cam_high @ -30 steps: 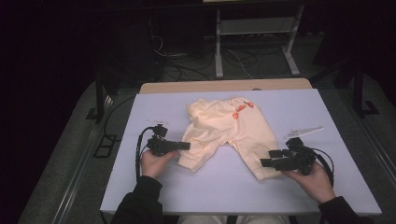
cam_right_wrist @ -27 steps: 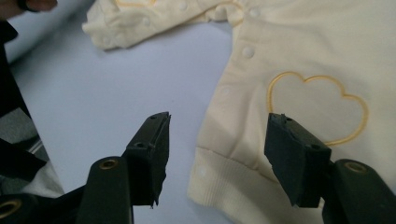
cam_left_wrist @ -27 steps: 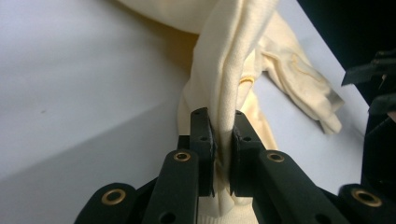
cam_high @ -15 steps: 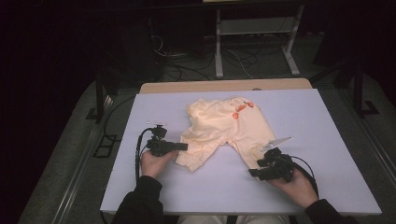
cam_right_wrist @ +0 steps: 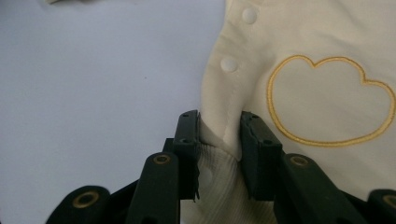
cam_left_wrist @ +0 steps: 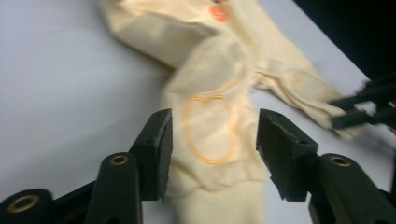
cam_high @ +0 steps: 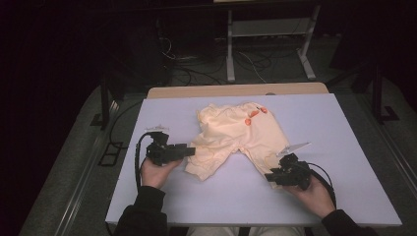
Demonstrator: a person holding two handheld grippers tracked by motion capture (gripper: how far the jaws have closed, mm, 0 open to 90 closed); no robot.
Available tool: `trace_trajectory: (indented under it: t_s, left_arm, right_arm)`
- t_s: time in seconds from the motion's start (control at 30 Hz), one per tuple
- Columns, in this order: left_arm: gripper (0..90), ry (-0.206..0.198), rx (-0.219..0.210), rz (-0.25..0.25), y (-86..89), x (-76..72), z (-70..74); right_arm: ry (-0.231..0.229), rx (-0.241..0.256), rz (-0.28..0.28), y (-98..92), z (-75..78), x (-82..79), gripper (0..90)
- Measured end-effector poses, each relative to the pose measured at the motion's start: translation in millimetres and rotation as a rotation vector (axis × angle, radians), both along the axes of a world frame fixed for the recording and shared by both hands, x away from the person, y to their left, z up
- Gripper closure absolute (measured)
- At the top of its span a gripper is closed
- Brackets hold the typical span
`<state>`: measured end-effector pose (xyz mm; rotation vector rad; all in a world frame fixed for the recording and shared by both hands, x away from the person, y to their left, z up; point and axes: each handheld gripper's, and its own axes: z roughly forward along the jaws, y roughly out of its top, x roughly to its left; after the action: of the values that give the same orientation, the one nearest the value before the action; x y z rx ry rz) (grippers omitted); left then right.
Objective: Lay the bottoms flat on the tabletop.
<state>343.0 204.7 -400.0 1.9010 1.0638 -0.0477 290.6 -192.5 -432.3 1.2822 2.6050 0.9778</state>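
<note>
Baby pants [cam_high: 239,140]: soft matt cream cloth, ribbed cuff [cam_right_wrist: 224,196], embroidered heart [cam_right_wrist: 329,100]. Table [cam_high: 339,123]: smooth matt lavender. Grippers: matt black plastic.

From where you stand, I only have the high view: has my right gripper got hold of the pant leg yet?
Observer: Yes. In the right gripper view the right gripper is pinching a fold of the leg at the cuff.
Operator: And the left one?
Observer: The left gripper is open, jaws either side of the other leg, not closed.
Operator: Any marking there?
Observer: A stitched yellow heart lies between those jaws.
</note>
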Motion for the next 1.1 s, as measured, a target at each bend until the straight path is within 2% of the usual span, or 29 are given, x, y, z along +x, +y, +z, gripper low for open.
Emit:
trace_trajectory:
  t_s: [0.03, 0.13, 0.3, 0.47, 0.63, 0.73, 0.83, 0.97, 1.1]
  left_arm:
    - [43.5, 0.012, 0.000, -0.029, -4.1, -1.0, -0.5]
    - [43.1, 0.009, 0.030, -0.095, -18.1, -4.2, -2.2]
    - [43.3, 0.003, 0.086, -0.156, -36.7, -5.3, -8.6]
    - [43.9, -0.007, 0.221, -0.195, -51.7, -8.8, -13.9]
    - [46.7, -0.008, 0.260, -0.225, -60.1, -10.5, -17.3]
    - [47.1, 0.002, 0.278, -0.232, -62.5, -9.9, -19.9]
    - [48.0, 0.018, 0.317, -0.234, -64.8, -8.3, -24.4]
    - [56.5, 0.036, 0.326, -0.215, -65.4, -5.4, -28.8]
    - [68.9, 0.107, 0.259, -0.201, -60.2, 2.6, -31.4]
  right_arm:
    - [0.003, 0.006, 0.000, -0.8, 0.4, 0.4, 69.4]
    - [0.013, 0.037, -0.008, -3.9, 2.3, 1.7, 70.0]
    - [0.030, 0.085, -0.017, -9.6, 3.8, 4.1, 70.1]
    - [0.034, 0.091, -0.015, -10.1, 3.6, 4.7, 70.0]
    - [0.040, 0.090, -0.011, -10.1, 2.7, 5.4, 69.7]
    - [0.040, 0.089, -0.011, -9.9, 2.6, 5.3, 69.7]
    - [0.041, 0.090, -0.011, -9.7, 2.4, 5.5, 69.7]
    - [0.046, 0.088, -0.011, -9.3, 1.9, 5.7, 69.7]
    - [0.051, 0.085, -0.010, -8.5, 1.1, 6.3, 69.7]
